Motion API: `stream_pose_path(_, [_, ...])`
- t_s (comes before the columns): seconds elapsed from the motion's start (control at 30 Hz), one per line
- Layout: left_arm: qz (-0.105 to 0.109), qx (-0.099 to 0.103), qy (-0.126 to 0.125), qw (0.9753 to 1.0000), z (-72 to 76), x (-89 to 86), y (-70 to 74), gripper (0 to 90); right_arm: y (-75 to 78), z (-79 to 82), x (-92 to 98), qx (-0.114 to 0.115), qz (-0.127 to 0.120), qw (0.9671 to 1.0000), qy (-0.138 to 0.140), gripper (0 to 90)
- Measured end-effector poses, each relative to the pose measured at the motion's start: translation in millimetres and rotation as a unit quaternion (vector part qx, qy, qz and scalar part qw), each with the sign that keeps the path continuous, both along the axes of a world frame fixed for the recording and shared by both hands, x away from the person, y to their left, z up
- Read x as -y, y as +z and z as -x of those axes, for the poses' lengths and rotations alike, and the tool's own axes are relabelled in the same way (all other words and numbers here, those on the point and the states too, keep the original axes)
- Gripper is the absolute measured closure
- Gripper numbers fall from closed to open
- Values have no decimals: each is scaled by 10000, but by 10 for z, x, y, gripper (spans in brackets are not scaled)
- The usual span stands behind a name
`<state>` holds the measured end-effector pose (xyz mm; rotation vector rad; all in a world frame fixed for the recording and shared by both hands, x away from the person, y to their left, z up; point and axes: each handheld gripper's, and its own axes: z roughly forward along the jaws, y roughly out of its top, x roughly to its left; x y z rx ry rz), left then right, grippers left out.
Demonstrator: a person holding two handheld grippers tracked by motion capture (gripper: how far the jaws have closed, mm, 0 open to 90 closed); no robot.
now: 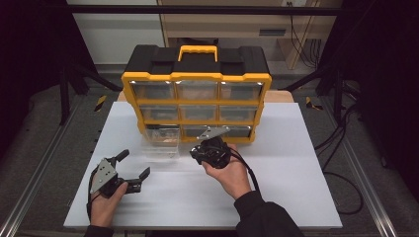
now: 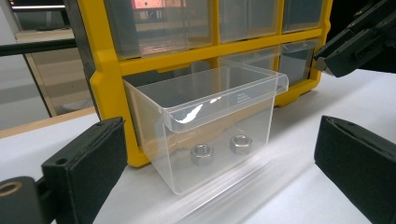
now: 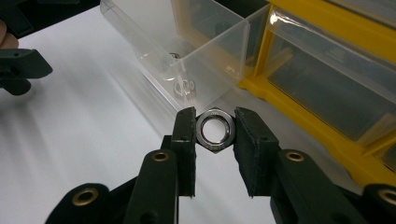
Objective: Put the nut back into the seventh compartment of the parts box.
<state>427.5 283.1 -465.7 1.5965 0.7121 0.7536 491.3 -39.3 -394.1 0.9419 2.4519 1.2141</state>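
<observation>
Right gripper view, nearest: the right tool [image 3: 215, 135] is clamped on a hex nut [image 3: 215, 130], one black padded jaw on each of two opposite flats, the bore facing the camera.
Nut material: bright steel, six-sided, smooth ring with threaded hole.
Key relation: the clear drawer [image 3: 196, 44] lies just ahead of and slightly left of the held nut, its open top facing up; the nut sits outside its near corner, lower than the rim as far as I can judge.
Next move, judged: lift over the rim, then release above the drawer.
Left tool [image 1: 129, 168]: jaws wide apart, holding nothing, resting near the table's front-left part, aimed at the drawer.
Nearer hand: the right tool [image 1: 213, 148] is closer to the drawer [image 1: 160, 143] than the left.
Drawer contents: two more nuts [image 2: 202, 153] lie flat on its floor, side by side, apart.
Drawer make: thin transparent plastic, boxy, with a curled front lip; pulled out of the bottom-left slot.
Farthest: yellow-and-black organizer cabinet [image 1: 196, 76] with rows of clear drawers, standing at the table's [image 1: 296, 187] far edge.
</observation>
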Motion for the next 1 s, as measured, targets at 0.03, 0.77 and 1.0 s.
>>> stream_pose_path(0.03, [-5,-1,-2,10000,0,0,0,24,5,-3,-6,-7,-2,10000,-12,698])
stream_pose_path(0.77, [13,-3,-9,10000,0,1,1,23,215,-37,-69,209,-180,9996,-23,699])
stream_pose_path(1.0, [19,-5,-4,10000,0,0,0,23,275,-47,-72,253,-286,9993,-56,699])
